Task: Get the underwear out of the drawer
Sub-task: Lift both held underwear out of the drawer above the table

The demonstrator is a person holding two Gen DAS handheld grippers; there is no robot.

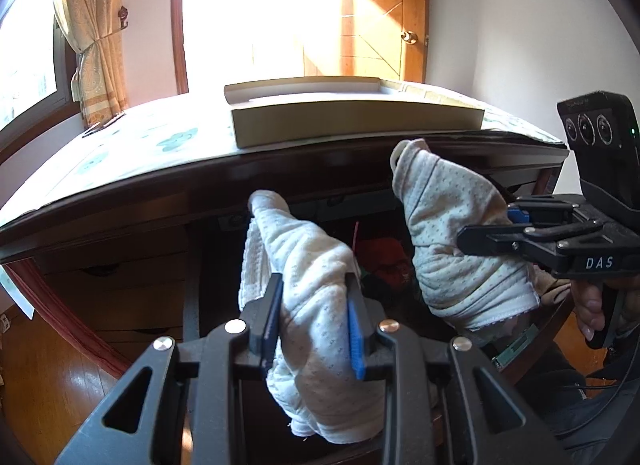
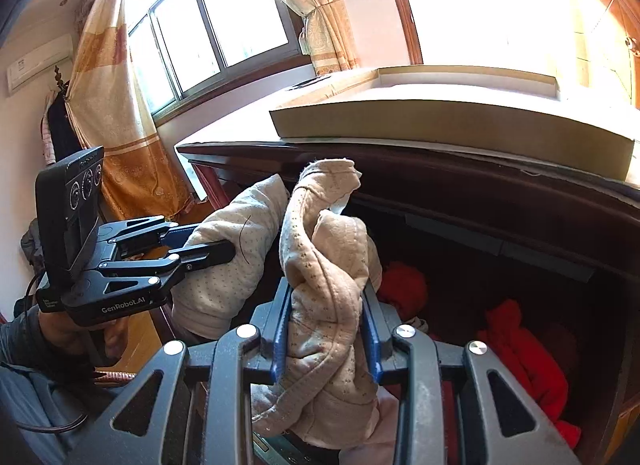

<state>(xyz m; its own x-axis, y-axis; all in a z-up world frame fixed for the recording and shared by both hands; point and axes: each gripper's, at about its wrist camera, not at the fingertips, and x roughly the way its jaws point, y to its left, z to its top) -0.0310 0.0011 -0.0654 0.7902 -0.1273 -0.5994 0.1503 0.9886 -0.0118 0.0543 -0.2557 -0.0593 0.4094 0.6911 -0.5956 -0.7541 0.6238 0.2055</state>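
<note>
Between the fingers of my left gripper [image 1: 314, 317] sits a bunched piece of white dotted underwear [image 1: 316, 265], clamped from both sides by the blue pads, with cloth standing up above the fingertips and more hanging below them. My right gripper [image 2: 328, 325] is likewise clenched on a second piece of underwear [image 2: 324, 265], cream with small dots, twisted into a rope that rises past the fingertips and droops beneath them. Both garments are held in the air in front of the open drawer [image 2: 500, 265], below the edge of the counter [image 1: 120, 161] that carries a flat cardboard box [image 1: 352, 121]. Beyond the right fingers, down inside the drawer, red clothing [image 2: 524, 349] remains; I cannot tell whether any of it is underwear. I judge the grasp and lift stages complete for these two pieces: neither appears to touch the drawer contents. Remaining work, in my assessment, is to carry both pieces fully clear of the drawer front and set them down; no set-down location is evident from either view. Loose ends hanging below the fingers could snag on the drawer edge.
</note>
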